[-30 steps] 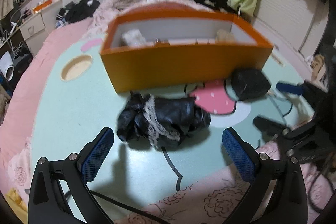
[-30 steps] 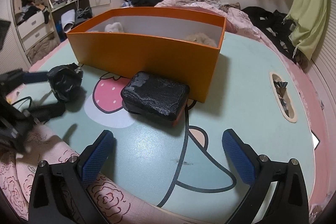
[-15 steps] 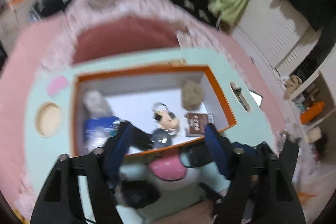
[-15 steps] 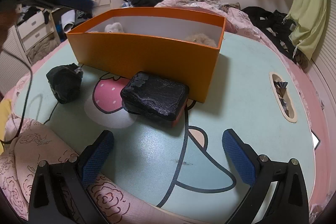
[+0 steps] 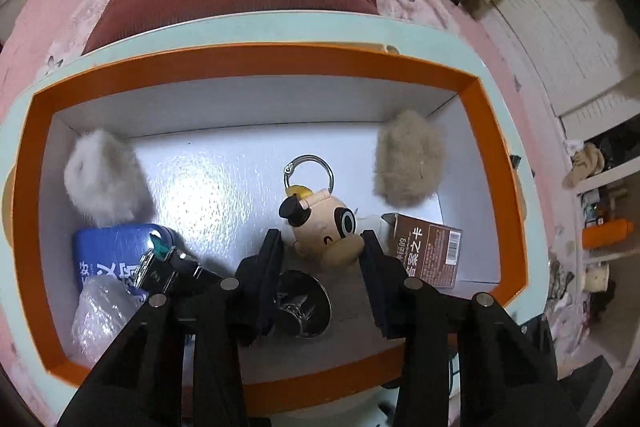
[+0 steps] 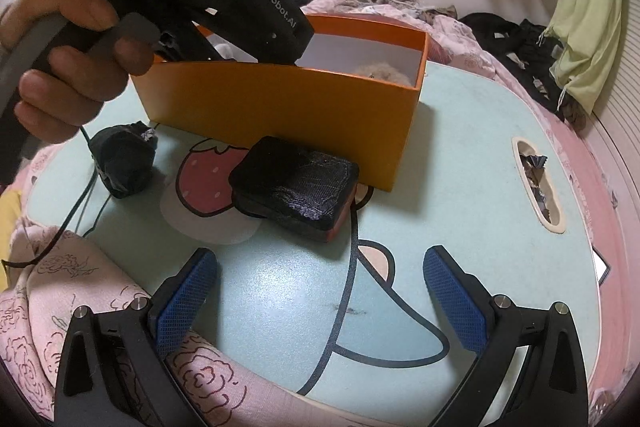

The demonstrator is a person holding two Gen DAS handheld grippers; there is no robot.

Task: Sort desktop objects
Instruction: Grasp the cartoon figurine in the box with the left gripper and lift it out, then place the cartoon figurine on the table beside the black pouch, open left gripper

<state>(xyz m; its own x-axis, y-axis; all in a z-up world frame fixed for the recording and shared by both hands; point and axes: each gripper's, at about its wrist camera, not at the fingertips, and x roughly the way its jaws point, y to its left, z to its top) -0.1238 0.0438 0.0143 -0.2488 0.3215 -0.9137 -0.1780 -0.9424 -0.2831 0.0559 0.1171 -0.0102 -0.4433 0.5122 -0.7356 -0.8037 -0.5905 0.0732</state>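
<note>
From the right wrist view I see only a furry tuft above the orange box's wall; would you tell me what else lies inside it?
Observer: A cartoon figure on a key ring lies mid-floor in the orange box.
Operator: Is anything near the furry tuft?
Observer: Yes, a brown card box lies just in front of that tan fur ball.
Operator: And at the opposite end?
Observer: A grey fur ball, with a blue packet in front of it.
</note>
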